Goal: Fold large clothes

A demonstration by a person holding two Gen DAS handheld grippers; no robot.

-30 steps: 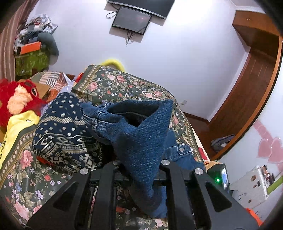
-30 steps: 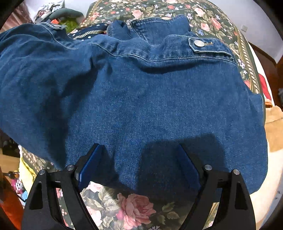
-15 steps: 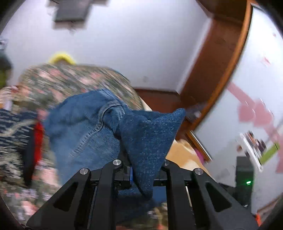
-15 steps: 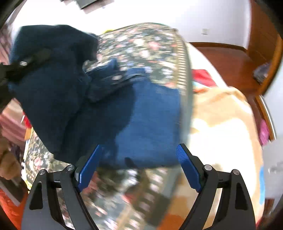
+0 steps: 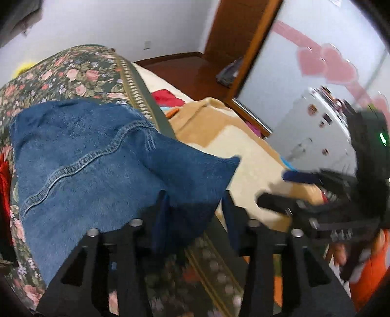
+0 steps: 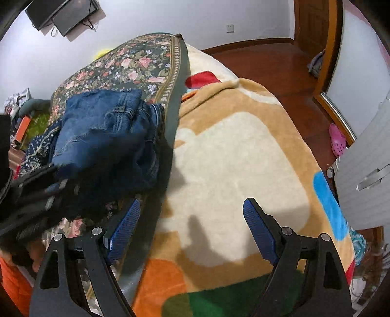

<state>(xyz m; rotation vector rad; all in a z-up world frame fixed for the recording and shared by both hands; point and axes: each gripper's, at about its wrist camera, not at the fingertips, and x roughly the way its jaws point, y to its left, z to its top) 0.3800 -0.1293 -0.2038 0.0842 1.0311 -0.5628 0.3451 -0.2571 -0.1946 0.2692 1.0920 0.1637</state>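
Blue denim, a folded jacket, lies on the floral bedspread near its striped border, and one corner of it pokes between the fingers of the left gripper. Those jaws have just been opening; they stand partly apart, and the pads do not appear to press the cloth, though blur makes the contact hard to judge. In the right wrist view the same jacket sits bunched on the floral cover beside the edge of a tan and cream fleece blanket with orange, green and blue patches. The right gripper hangs over that blanket with its blue pads wide apart and nothing between them. No box or basket holds the garment; it rests on the bed alone. A navy patterned cloth lies just beside the jacket on its far left side. A wooden floor, a pink shoe and a dark screen on the white wall surround the bed. The left gripper's blurred black frame crosses the lower left of the right view, hiding part of the jacket.
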